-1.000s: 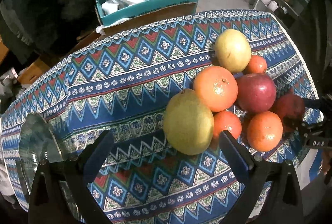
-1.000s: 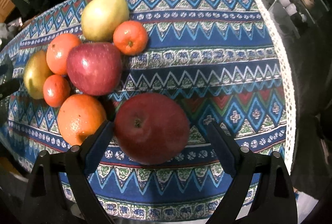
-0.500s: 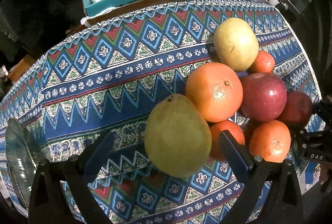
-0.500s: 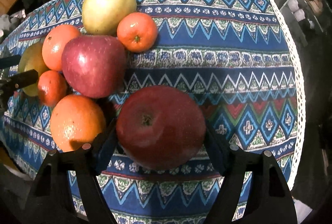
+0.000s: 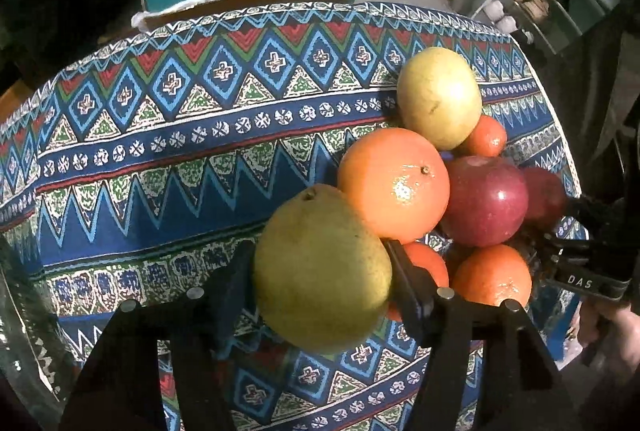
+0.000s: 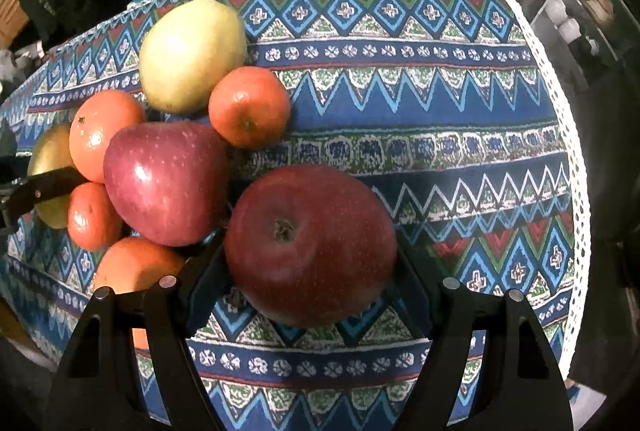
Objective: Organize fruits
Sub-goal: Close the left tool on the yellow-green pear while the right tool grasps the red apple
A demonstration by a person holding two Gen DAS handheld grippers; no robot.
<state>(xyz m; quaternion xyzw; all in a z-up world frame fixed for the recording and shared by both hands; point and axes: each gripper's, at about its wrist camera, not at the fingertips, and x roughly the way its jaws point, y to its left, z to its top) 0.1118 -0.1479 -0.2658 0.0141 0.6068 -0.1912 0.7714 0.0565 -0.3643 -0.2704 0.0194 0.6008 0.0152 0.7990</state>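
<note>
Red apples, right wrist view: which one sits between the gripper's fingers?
The darker red apple with its stem end facing the camera; the right gripper is closed on it. The lighter, speckled apple sits left, ungripped.

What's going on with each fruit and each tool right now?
Left tool: shut on green pear.
Right tool: shut on dark red apple.
Other red apple: resting in the pile.
Yellow pear: resting on the tablecloth.
</note>
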